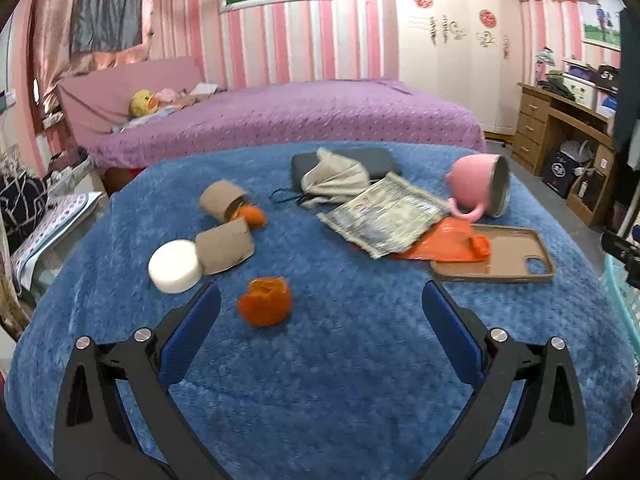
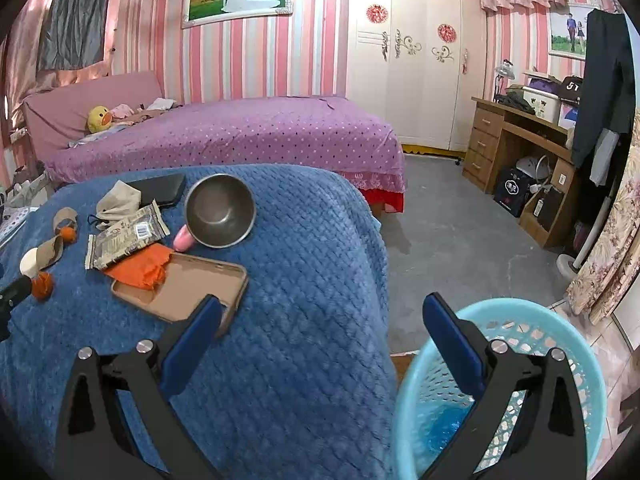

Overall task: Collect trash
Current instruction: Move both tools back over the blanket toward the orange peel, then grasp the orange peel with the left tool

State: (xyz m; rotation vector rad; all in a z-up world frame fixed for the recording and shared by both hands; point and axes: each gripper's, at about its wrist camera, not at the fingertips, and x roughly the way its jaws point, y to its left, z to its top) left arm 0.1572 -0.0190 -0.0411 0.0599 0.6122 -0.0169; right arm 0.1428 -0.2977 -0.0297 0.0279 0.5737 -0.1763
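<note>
On a blue blanket (image 1: 340, 360) lie an orange peel (image 1: 265, 301), two cardboard tubes (image 1: 225, 245) (image 1: 222, 201), a second peel (image 1: 253, 215), a white round lid (image 1: 175, 266), a silvery wrapper (image 1: 386, 219) and an orange plastic scrap (image 1: 448, 245). My left gripper (image 1: 320, 300) is open, the near peel between its fingers and slightly ahead. My right gripper (image 2: 322, 312) is open and empty, over the blanket edge, its right finger above a light blue basket (image 2: 560, 336). The wrapper (image 2: 124, 236) and orange scrap (image 2: 140, 268) lie far left.
A pink mug (image 1: 480, 184) lies on its side beside a brown phone case (image 1: 500, 256). A beige cloth pouch (image 1: 334, 180) rests on a dark flat case (image 1: 380, 160). A purple bed (image 2: 240, 136) stands behind, a wooden desk (image 2: 516, 136) at the right, grey floor (image 2: 460, 240) between.
</note>
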